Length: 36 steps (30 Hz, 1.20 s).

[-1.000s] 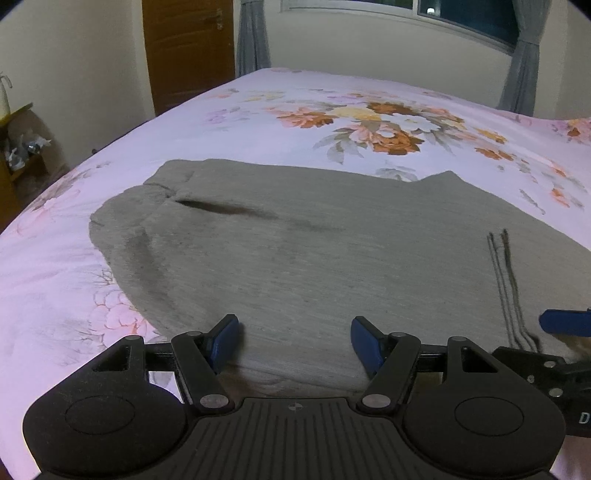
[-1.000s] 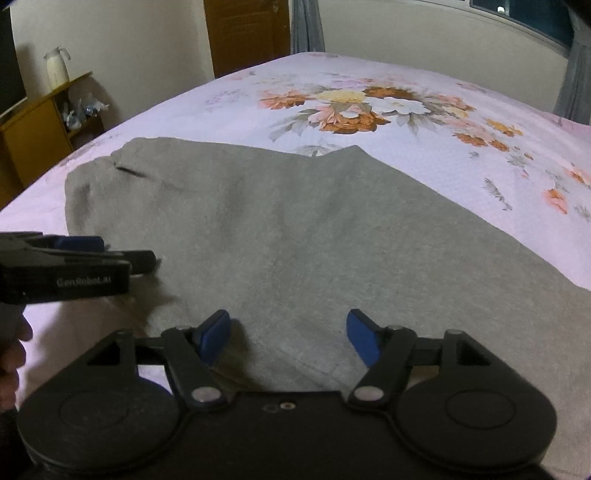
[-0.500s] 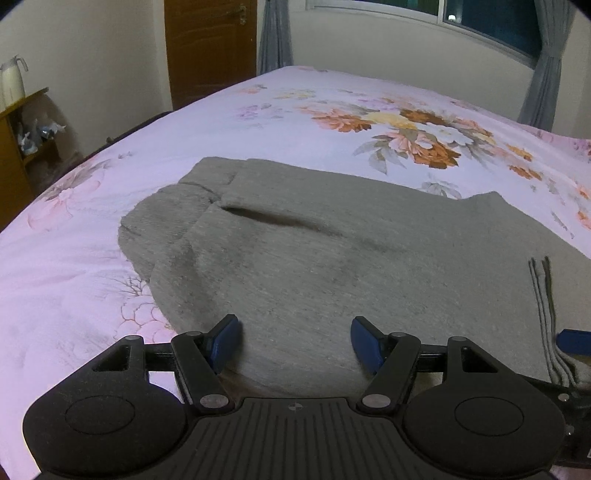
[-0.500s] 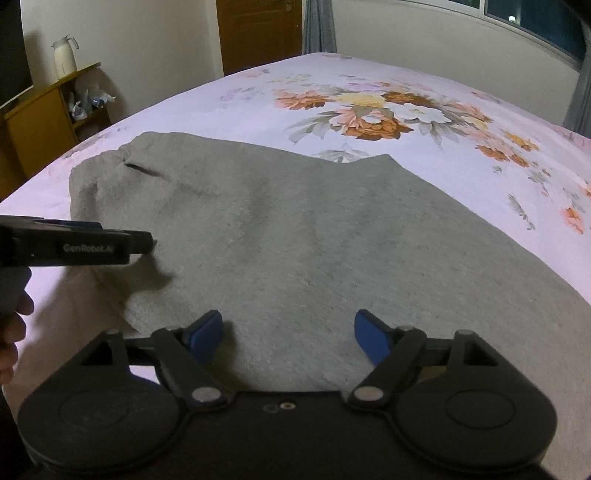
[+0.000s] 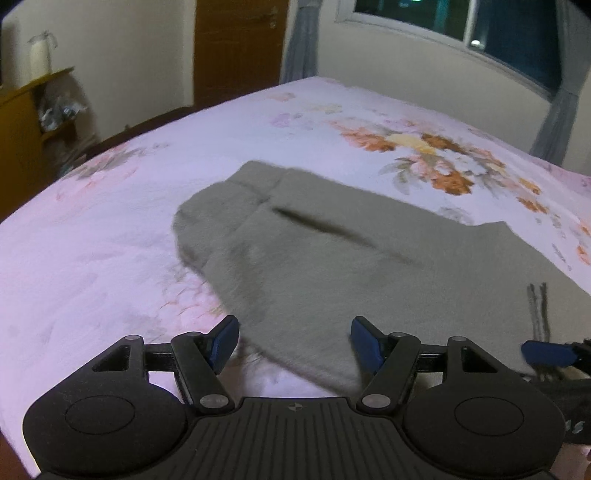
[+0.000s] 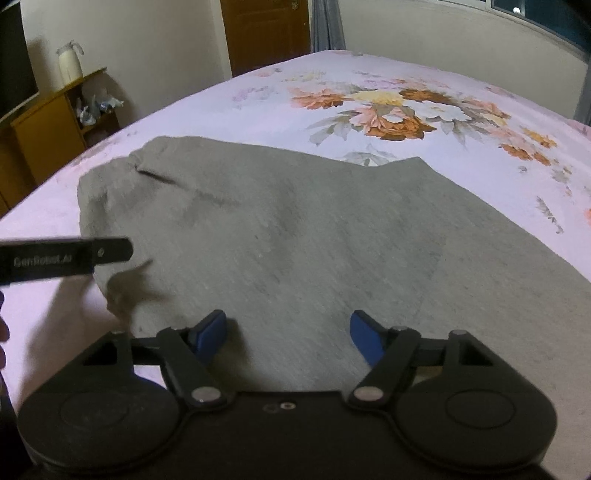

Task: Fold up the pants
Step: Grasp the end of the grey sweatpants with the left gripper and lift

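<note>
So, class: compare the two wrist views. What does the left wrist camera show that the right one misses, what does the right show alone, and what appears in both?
Only the left wrist view shows the dark drawstring lying on the grey pants, plus a blue fingertip of the right gripper at the right edge.

Only the right wrist view shows the left gripper's black side, marked GenRobot.AI, entering from the left.

Both show the pants spread on the floral bedsheet, the wooden door, the shelf jug, and their own gripper, left gripper and right gripper, open.

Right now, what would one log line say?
left gripper: open | right gripper: open | grey knit pants: flat on floral bedsheet, ungripped
</note>
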Motion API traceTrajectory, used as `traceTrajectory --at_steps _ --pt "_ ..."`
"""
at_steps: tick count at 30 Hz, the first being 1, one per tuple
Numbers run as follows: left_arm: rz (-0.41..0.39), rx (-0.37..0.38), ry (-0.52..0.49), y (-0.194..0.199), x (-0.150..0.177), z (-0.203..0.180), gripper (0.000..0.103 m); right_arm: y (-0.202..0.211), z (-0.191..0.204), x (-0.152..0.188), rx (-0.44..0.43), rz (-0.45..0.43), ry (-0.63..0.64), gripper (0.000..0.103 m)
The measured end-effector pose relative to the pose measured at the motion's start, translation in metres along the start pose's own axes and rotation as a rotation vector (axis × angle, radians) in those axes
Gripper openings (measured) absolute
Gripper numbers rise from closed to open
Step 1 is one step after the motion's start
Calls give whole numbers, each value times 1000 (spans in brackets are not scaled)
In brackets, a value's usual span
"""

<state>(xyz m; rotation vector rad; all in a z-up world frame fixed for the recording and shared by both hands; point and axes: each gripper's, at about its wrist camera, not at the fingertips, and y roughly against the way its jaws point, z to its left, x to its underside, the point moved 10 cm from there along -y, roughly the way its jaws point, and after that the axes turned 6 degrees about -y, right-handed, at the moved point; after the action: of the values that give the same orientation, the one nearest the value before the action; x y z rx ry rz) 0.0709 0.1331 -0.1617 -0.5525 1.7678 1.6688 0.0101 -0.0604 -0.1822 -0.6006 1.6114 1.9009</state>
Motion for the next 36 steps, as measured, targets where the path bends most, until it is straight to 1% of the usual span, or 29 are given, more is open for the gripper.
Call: traceTrajectory --at_steps 3,6,8,11,13,18,21,23,24,26,27,29,30,31,32,34,36 --pt "40 2 68 -8 8 16 68 0 4 -2 -21 -6 -8 75" --pt "65 43 149 -15 13 24 69 -1 11 -4 -38 -5 0 75" --pt "82 86 195 -21 16 25 82 -3 14 -3 -46 -1 5 75" --pt "85 140 248 -30 17 24 91 -5 15 -3 -52 0 -1 75" --pt "69 164 268 -36 16 23 91 -5 13 -3 -55 -1 -7 75" --pt "27 248 355 -54 7 21 89 -8 12 -3 -63 -5 -13 75" --pt "0 290 410 -64 -1 20 82 -9 12 -3 -65 -8 -16 75" --pt "-9 301 443 -72 -5 20 71 -10 12 -3 -66 -11 -16 75" --pt "-12 304 460 -76 -7 20 68 -10 12 -3 -66 -13 -16 75" --pt "-16 299 492 -82 -9 21 55 -11 12 -4 -66 -16 -13 75" --pt "-17 298 509 -84 -10 22 52 -11 12 -4 -65 -18 -11 75" --pt "-13 288 530 -88 -11 22 36 -10 12 -7 -60 -26 -12 72" --pt "-12 281 531 -88 -11 21 33 -8 11 -9 -61 -36 -15 67" --pt "-11 273 531 -88 -11 21 28 -4 9 -14 -59 -53 -20 66" --pt "-13 267 524 -87 -12 21 24 0 7 -18 -50 -70 -21 66" --pt "-28 260 497 -82 -14 19 20 11 -1 -26 -23 -112 -9 66" --pt "-48 250 471 -76 -20 16 19 21 -11 -32 9 -142 -15 66"
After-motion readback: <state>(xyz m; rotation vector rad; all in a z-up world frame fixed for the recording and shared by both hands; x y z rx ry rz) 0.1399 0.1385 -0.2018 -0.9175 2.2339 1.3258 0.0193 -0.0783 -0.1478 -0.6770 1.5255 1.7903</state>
